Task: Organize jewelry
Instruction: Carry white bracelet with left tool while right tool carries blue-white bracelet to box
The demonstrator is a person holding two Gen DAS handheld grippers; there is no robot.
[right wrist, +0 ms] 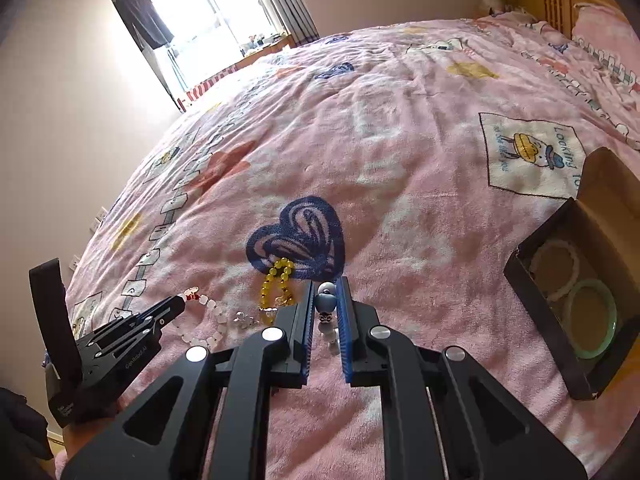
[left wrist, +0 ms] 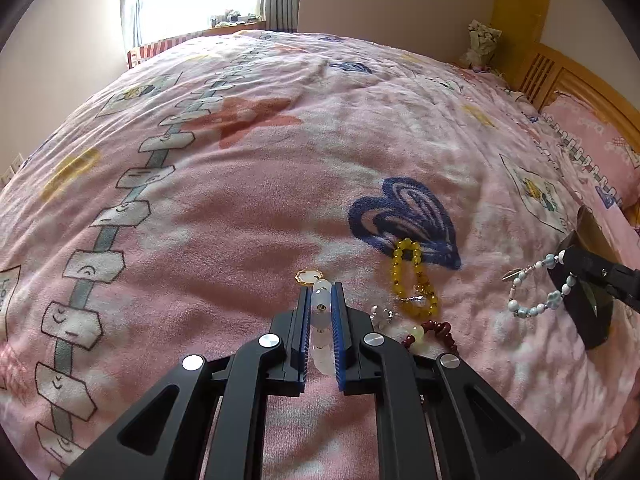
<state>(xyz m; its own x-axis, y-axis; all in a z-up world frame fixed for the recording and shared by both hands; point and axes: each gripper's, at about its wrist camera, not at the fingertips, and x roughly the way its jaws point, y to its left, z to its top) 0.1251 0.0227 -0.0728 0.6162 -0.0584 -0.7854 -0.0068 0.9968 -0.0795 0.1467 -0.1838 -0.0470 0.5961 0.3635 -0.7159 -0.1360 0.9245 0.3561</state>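
Observation:
My left gripper [left wrist: 321, 289] is shut on a white bead bracelet [left wrist: 322, 322] with a gold-rimmed charm [left wrist: 308, 276], low over the pink blanket; it also shows in the right wrist view [right wrist: 181, 301]. My right gripper [right wrist: 325, 286] is shut on a pale blue bead bracelet [right wrist: 325, 304], which hangs from it in the left wrist view [left wrist: 536, 292]. A yellow bead bracelet [left wrist: 414, 280] lies on the blue heart print [left wrist: 404, 216]. A dark red bead bracelet [left wrist: 434, 334] and a clear bead piece [left wrist: 382, 314] lie beside my left gripper.
An open dark box [right wrist: 520, 276] at the right holds a green bangle [right wrist: 592, 318] and a white bracelet [right wrist: 560, 268]. The pink patterned blanket [left wrist: 260, 208] covers the bed. A pillow [left wrist: 592, 140] and wooden headboard [left wrist: 560, 76] are at the far right.

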